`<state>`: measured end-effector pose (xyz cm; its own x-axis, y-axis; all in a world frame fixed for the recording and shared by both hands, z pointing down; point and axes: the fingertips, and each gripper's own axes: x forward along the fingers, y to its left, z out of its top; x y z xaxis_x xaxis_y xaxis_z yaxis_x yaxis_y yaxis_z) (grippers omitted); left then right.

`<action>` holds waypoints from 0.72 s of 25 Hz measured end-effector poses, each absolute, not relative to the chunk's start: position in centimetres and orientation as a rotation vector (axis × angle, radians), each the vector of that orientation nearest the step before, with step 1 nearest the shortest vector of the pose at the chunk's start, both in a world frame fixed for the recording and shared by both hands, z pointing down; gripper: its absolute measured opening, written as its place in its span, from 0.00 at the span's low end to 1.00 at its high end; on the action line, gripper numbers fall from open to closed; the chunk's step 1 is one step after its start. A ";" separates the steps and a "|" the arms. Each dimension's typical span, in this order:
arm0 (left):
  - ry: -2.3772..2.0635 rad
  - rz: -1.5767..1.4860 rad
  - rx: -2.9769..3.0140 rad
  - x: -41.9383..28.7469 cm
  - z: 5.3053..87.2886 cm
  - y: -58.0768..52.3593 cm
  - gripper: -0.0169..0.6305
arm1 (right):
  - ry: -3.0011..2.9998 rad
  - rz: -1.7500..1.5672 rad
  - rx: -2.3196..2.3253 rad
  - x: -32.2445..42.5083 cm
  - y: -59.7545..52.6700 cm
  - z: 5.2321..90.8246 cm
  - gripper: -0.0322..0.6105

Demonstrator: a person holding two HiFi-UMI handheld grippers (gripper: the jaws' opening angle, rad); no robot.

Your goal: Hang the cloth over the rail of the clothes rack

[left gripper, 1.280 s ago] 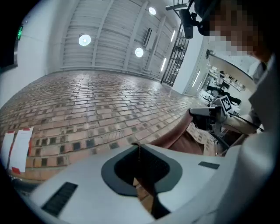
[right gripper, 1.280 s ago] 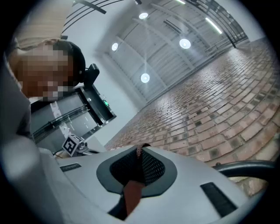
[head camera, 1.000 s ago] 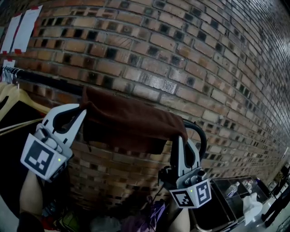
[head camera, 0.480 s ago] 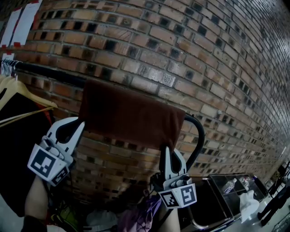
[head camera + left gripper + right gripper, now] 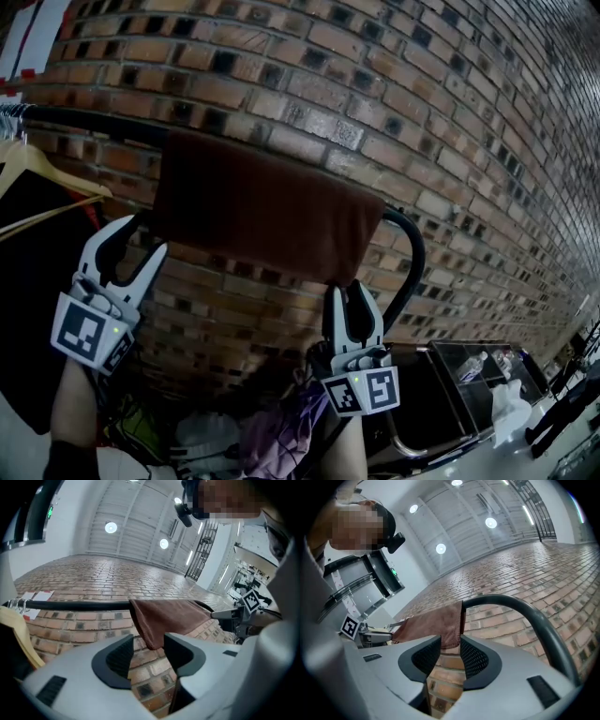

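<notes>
A brown cloth (image 5: 267, 220) hangs flat over the black rail (image 5: 84, 122) of the clothes rack, in front of a brick wall. My left gripper (image 5: 131, 242) sits just below and left of the cloth's lower left corner. Its jaws are opening and nothing is between them. In the left gripper view the cloth (image 5: 164, 616) hangs beyond the left gripper (image 5: 149, 641). My right gripper (image 5: 344, 292) points up under the cloth's lower right corner, with its jaws apart. In the right gripper view the cloth (image 5: 433, 623) ends right at the tips of the right gripper (image 5: 450, 644), unpinched.
A wooden hanger (image 5: 37, 173) carrying a dark garment hangs on the rail at the left. The rail's end (image 5: 520, 609) bends downward at the right. A heap of clothes (image 5: 272, 436) lies below, and a clear box (image 5: 469, 375) stands at the lower right.
Both grippers let go of the cloth and dropped below it. The cloth went from bunched to hanging flat over the rail. The left jaws stand wider.
</notes>
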<state>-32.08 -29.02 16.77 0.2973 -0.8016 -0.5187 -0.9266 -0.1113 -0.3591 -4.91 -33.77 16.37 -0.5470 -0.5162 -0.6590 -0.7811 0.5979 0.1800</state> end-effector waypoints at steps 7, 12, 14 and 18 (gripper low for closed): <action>1.620 0.269 -2.018 -30.4 22.5 -29.2 0.36 | 2.288 0.569 -1.098 -4.8 -33.7 21.3 0.22; 1.651 0.252 -2.072 -28.6 26.1 -29.4 0.30 | 2.294 0.553 -1.085 -5.9 -31.9 24.0 0.15; 1.662 0.251 -2.092 -28.0 27.3 -29.6 0.26 | 2.296 0.523 -1.041 -6.5 -31.2 24.4 0.14; 1.698 0.183 -2.137 -27.1 30.0 -29.7 0.24 | 2.336 0.441 -1.064 -6.8 -31.3 27.1 0.06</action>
<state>-27.13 -29.69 30.01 0.2524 -0.9038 -0.3456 -0.9567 -0.1796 -0.2292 -6.83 -31.33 27.07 -0.5491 -0.5946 -0.5874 -0.7677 0.6366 0.0732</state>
